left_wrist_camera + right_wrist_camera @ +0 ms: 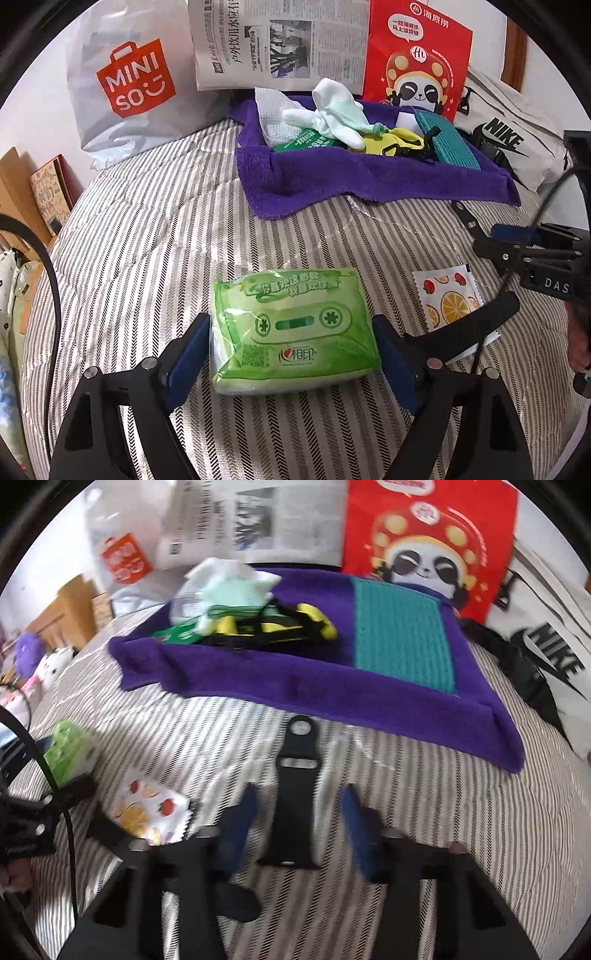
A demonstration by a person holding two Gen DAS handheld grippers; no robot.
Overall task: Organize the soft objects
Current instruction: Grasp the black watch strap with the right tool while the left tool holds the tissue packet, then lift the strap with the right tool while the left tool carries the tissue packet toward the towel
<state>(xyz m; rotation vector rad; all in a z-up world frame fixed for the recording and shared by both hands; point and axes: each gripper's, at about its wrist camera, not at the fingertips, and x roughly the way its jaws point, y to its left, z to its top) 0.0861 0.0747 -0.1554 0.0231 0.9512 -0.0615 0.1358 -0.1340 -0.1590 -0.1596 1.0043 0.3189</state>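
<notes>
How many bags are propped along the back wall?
3: white Miniso bag at left, red panda bag behind the purple towel, white Nike bag at right. Others may be hidden.

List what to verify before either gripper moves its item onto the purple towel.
1. Green tissue pack lies between the pads of the left gripper: ok.
2. Left pads actually pressing the pack: cannot tell.
3. Black strap centred in the right gripper: ok.
4. Right pads gripping the strap: not ok; gaps show on both sides.
5. Purple towel has bare space along its near edge: ok.
6. Fruit-print sachet clear of the left gripper's linkage: cannot tell; it lies right beside it.
</notes>
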